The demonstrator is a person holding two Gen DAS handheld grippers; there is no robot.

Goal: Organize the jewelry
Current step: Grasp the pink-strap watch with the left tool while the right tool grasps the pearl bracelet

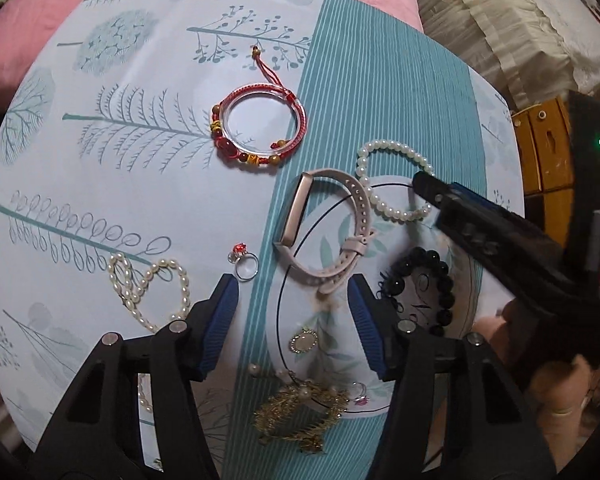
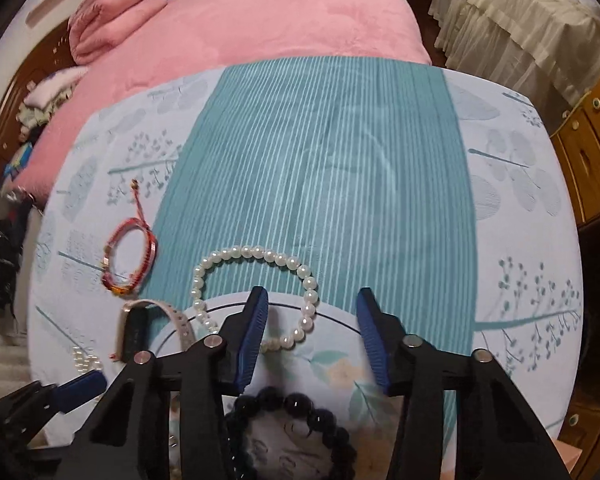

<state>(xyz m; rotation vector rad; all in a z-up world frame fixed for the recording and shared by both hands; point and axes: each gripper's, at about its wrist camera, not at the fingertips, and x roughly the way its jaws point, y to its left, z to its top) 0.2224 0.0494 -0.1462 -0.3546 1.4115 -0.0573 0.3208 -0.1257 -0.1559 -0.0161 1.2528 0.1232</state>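
Both tongs gape empty — the right gripper poised over a white pearl bracelet straddling the plate rim, the left gripper near the watch band — beads light, slippery, best pinched across the strand.

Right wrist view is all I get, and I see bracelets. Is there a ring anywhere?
Observer: Yes. A silver ring with a red stone lies on the cloth, outside the floral dish.
Operator: Ooh! Anything gold?
Observer: A gold spiky ornament lies across the dish's near rim.
Operator: Is anything else in the dish that I can't see?
Observer: A small oval pendant lies inside it, just beyond the ornament.
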